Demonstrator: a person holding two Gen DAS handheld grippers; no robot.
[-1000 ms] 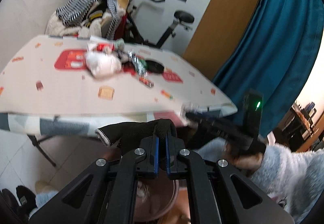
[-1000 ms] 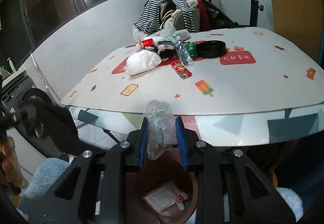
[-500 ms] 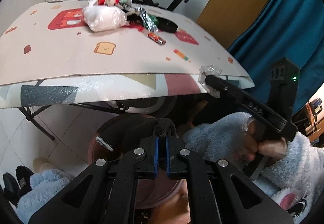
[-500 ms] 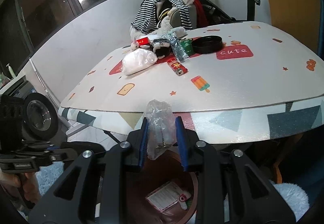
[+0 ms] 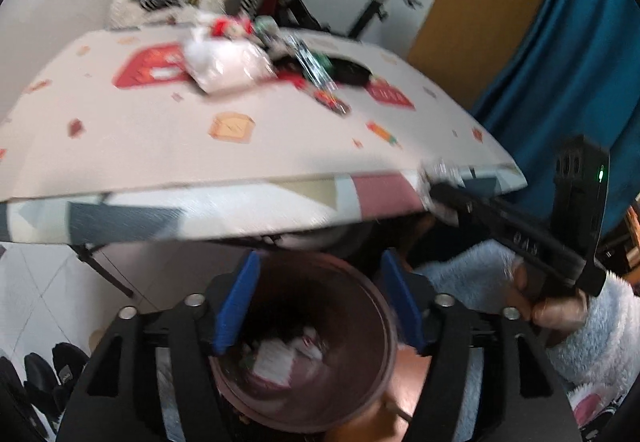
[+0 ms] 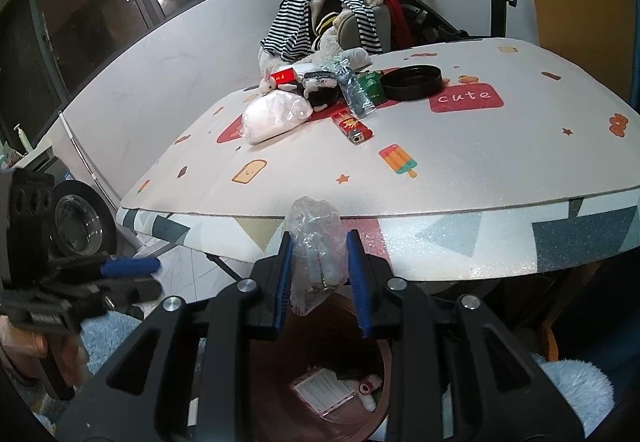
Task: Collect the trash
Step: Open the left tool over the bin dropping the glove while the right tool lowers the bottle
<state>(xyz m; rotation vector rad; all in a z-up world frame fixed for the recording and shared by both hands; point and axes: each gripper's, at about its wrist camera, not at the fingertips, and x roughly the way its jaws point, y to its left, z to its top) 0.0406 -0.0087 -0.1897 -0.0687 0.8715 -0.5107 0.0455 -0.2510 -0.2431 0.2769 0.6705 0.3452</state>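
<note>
Bin position is what matters: the round brown plastic trash bin (image 6: 320,382) sits on the floor under the table edge, directly below both grippers. The right gripper (image 6: 320,274) is clenched on a crumpled clear plastic wrapper (image 6: 314,242), long axis roughly upright between the blue pads, lower end hanging over the bin mouth. Likely next step is to let it go; the drop looks straight down, no sideways travel needed. The left gripper (image 5: 316,302) is opening, nothing between its pads, also poised over the bin (image 5: 304,342), which already holds paper scraps. More trash is well apart at the far side of the white foam table with cartoon prints (image 6: 460,162): a white plastic bag (image 6: 276,116), a red lighter (image 6: 354,126), a silvery wrapper (image 6: 354,90), a black round lid (image 6: 412,82). Room: tiled floor, exercise bike, striped clothing on a chair, blue curtain.
</note>
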